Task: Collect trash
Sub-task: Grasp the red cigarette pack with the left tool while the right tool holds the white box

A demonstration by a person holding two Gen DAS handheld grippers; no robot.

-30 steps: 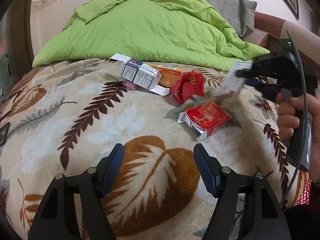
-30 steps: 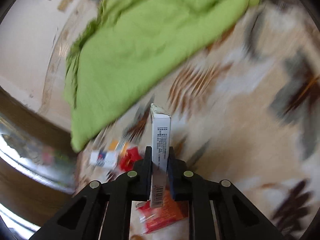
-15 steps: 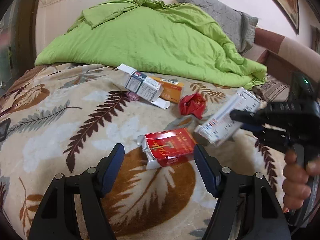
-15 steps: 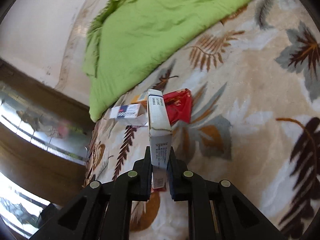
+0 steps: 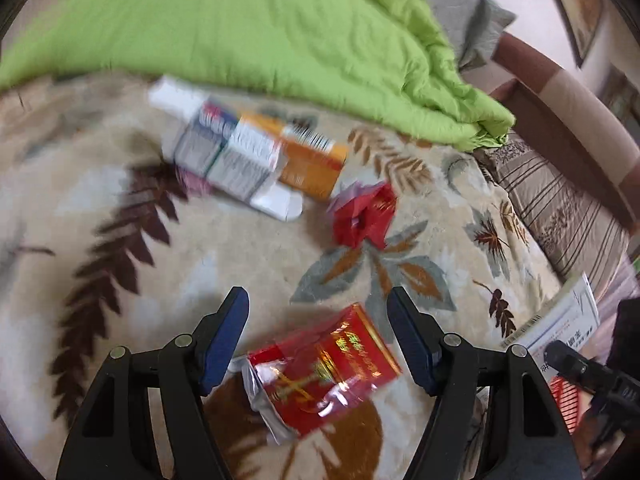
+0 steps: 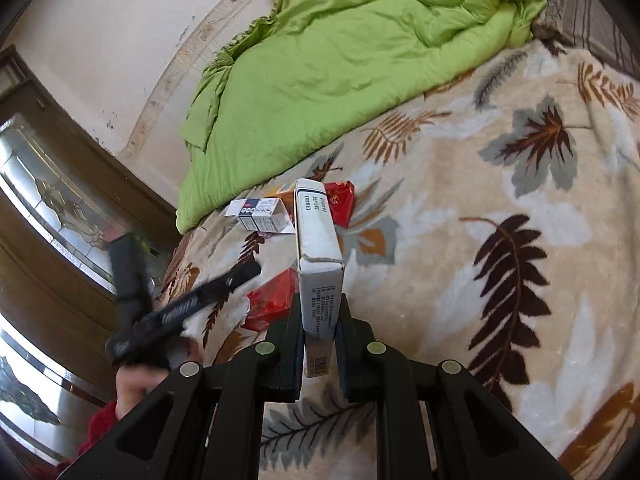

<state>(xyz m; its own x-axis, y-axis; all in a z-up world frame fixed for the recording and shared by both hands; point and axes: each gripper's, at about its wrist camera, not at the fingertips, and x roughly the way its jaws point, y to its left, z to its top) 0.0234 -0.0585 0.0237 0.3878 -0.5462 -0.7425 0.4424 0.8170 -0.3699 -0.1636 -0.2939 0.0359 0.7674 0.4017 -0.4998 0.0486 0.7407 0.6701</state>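
Trash-wise: red cigarette pack (image 5: 324, 364) lies between the left gripper's (image 5: 318, 336) spread jaws, right gripper (image 6: 318, 334) pinches a white box (image 6: 318, 248).

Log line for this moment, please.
right hand-held gripper: shut on white box | left hand-held gripper: open over red pack | remaining: crumpled red wrapper, two boxes

You are working in a bedroom of a home: a bed spread with a plush leaf-patterned blanket (image 6: 500, 200) fills both views, and a rumpled lime-green quilt (image 5: 260, 28) is heaped at its far end beside a grey pillow (image 5: 464, 12). Behind it you see a cream wall (image 6: 100, 40), a dark wooden door frame with patterned glass (image 6: 48, 200), and a padded brown headboard (image 5: 560, 120).
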